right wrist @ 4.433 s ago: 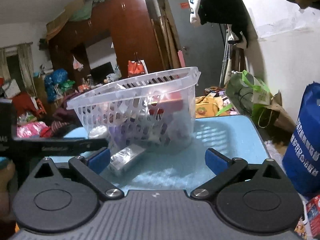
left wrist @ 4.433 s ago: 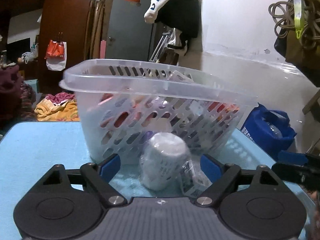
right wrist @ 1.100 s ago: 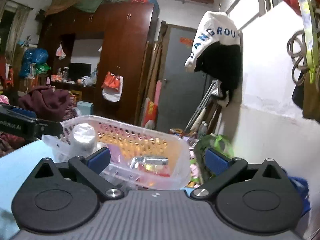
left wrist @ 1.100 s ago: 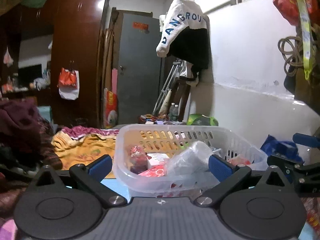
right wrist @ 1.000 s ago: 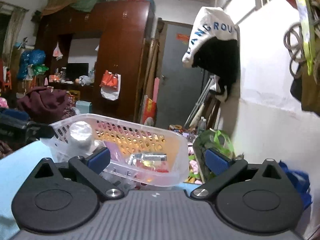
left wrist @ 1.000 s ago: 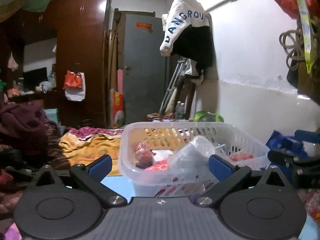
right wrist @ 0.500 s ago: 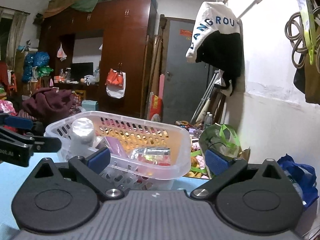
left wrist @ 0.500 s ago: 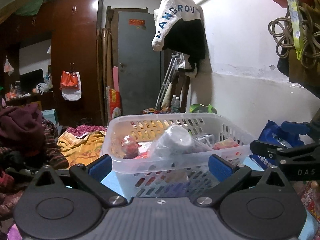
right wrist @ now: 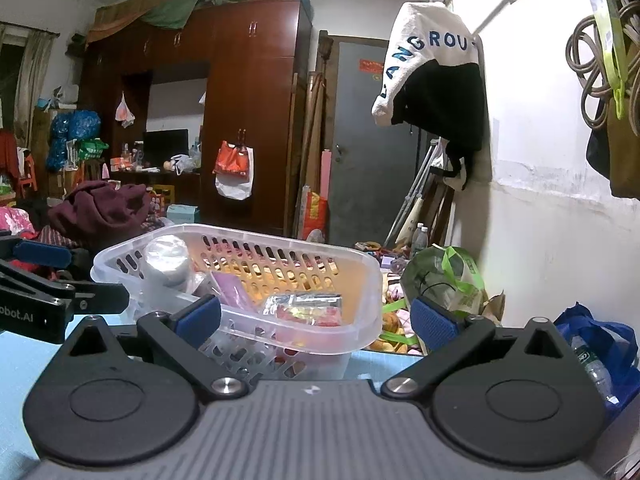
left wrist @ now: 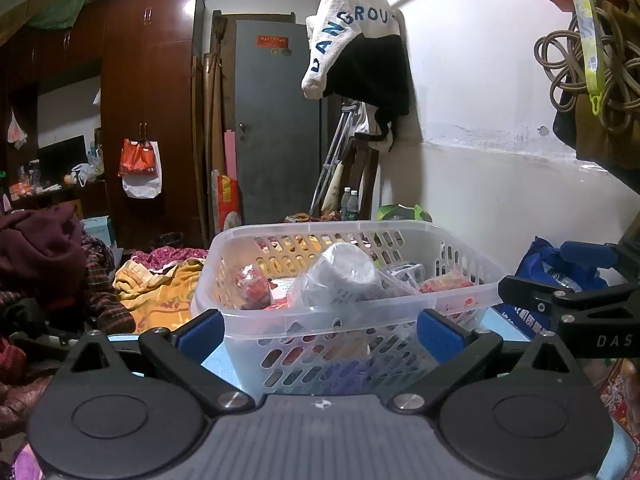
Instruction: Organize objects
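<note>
A: Where's the wrapped roll [left wrist: 340,276]?
B: In the basket [left wrist: 320,320] on the counter [right wrist: 16,364]; left tool [left wrist: 318,330] and right tool [right wrist: 314,318] both spread, empty.
A: Risk?
B: Either could nudge the basket off the far edge.

The basket [left wrist: 256,316] wall hides the lower items; their labels are too small to read.

home, cluttered bedroom | wooden wardrobe [right wrist: 248,112] | clothes heap [left wrist: 44,256]
</note>
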